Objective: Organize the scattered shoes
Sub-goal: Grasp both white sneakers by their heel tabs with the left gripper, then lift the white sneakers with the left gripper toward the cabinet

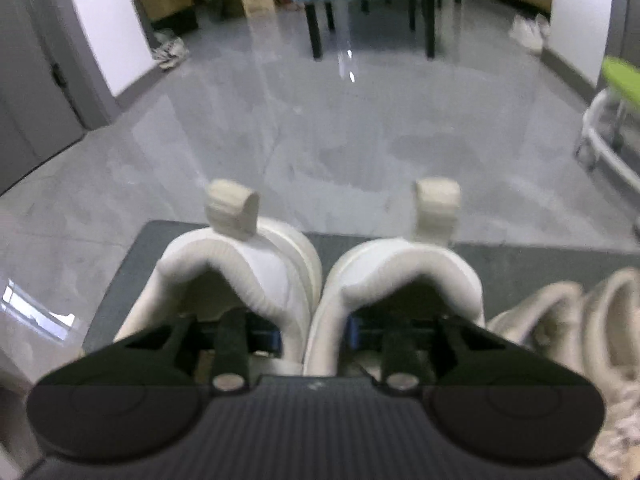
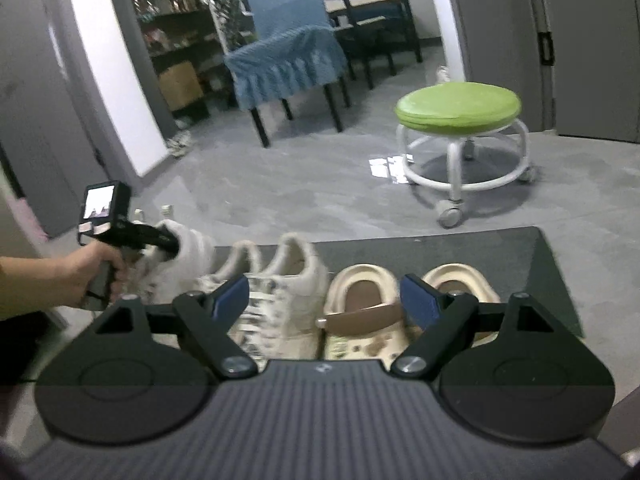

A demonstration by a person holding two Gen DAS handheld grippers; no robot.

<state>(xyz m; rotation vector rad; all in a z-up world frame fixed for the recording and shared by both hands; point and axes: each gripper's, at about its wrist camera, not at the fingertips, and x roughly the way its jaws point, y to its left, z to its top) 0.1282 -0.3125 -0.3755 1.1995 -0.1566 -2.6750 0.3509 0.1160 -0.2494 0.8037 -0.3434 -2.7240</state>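
Two white high-top sneakers (image 1: 276, 276) stand side by side at the left end of a dark mat (image 1: 128, 276), heel tabs pointing away. My left gripper (image 1: 314, 338) has one finger inside each shoe and is shut on their two inner walls, pinching the pair together. In the right wrist view a hand holds that left gripper (image 2: 166, 242) in the white sneakers (image 2: 196, 244). Beside them sit cream laced sneakers (image 2: 288, 280) and two beige clogs (image 2: 360, 296). My right gripper (image 2: 325, 300) hovers open over the left clog, holding nothing.
A green stool (image 2: 458, 108) on casters stands past the mat (image 2: 500, 252). A blue-covered chair (image 2: 288, 64) and dark chairs are farther back. White shoes (image 1: 528, 32) lie by the far right wall, a striped pair (image 1: 170, 50) by the left wall.
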